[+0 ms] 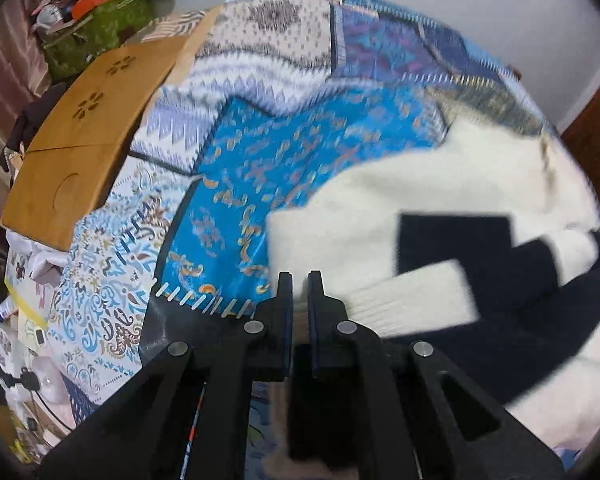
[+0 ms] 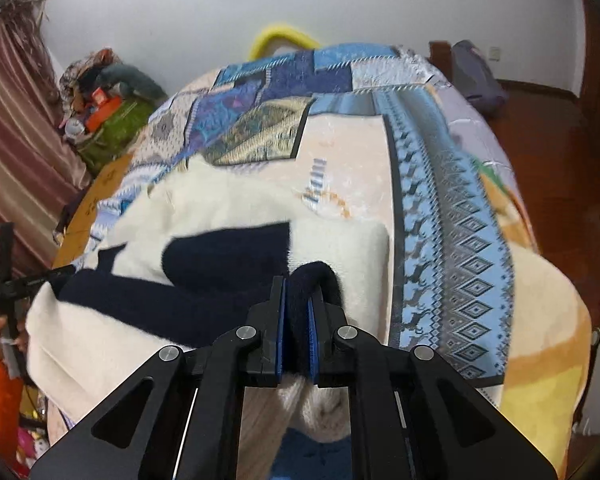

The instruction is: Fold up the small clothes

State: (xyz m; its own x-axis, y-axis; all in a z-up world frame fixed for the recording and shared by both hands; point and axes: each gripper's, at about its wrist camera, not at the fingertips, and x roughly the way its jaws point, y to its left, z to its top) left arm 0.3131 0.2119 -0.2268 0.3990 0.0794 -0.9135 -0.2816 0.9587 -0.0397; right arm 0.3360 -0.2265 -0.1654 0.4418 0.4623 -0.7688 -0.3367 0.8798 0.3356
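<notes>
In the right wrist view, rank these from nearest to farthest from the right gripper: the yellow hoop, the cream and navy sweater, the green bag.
1. Cream and navy sweater: pinched in the right gripper.
2. Green bag: far left, beside the bed.
3. Yellow hoop: behind the bed's far end, against the wall.
</notes>
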